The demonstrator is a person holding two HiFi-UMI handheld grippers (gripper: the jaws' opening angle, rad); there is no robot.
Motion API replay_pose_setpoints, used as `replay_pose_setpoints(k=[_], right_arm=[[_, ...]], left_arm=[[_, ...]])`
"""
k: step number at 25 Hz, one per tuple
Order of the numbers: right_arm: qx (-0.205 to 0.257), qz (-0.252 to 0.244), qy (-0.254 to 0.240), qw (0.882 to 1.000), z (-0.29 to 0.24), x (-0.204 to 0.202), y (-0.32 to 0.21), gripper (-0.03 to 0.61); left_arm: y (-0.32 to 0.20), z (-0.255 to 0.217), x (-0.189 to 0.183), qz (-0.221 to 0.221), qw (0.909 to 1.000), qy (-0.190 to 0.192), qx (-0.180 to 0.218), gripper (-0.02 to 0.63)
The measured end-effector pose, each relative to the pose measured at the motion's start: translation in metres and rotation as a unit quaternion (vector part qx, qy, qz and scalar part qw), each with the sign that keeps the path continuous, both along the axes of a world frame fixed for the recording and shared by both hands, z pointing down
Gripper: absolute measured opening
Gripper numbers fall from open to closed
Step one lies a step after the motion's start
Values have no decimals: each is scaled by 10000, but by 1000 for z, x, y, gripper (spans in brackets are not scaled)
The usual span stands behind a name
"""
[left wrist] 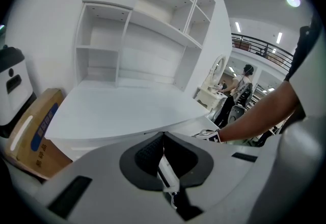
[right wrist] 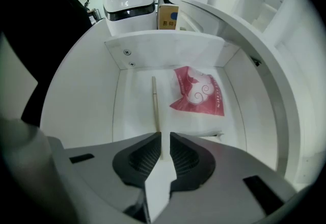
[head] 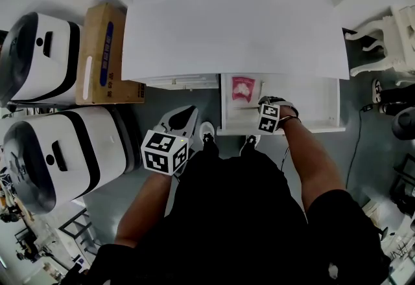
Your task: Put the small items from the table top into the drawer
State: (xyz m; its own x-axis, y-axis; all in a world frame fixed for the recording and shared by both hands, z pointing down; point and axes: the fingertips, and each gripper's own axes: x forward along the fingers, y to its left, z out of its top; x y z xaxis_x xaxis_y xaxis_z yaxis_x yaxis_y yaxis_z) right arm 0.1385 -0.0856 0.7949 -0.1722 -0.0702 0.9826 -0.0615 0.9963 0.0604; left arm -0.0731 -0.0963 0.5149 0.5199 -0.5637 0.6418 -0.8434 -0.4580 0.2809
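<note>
Right gripper view: red packet (right wrist: 196, 93) and thin stick (right wrist: 155, 103) lie side by side on the floor of the open drawer (right wrist: 81, 101). Right gripper (right wrist: 165, 139) hangs over them, jaws a slit apart, empty. Left gripper (left wrist: 163, 139) is off to the side, jaws together, holding nothing. Table top (head: 233, 31) looks bare, so loading seems done; only closing the drawer may be left.

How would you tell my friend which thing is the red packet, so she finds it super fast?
Find the big white desk; a white drawer is pulled open under its front edge. Inside lies the red packet, flat, with white swirls on it. Its only neighbour is a thin pale stick, so the packet is the one colourful thing in there.
</note>
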Motion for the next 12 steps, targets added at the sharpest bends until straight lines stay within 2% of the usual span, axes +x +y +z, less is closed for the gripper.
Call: replay_pose_setpoints(k=[4, 7, 9, 12], right_arm=[[264, 652, -156, 9974, -19, 5, -10, 48], [502, 1420, -415, 9877, -39, 8, -19, 48], [683, 2107, -623, 9732, -53, 13, -27, 48], [930, 3198, -1089, 9366, -84, 16, -33, 47]], left_arm=[[-7, -2, 2, 245, 9997, 57, 52, 11], [-11, -4, 3, 455, 9988, 122, 118, 11], [-14, -5, 4, 603, 9979, 163, 155, 11], [-18, -5, 5, 848, 9960, 223, 193, 11]])
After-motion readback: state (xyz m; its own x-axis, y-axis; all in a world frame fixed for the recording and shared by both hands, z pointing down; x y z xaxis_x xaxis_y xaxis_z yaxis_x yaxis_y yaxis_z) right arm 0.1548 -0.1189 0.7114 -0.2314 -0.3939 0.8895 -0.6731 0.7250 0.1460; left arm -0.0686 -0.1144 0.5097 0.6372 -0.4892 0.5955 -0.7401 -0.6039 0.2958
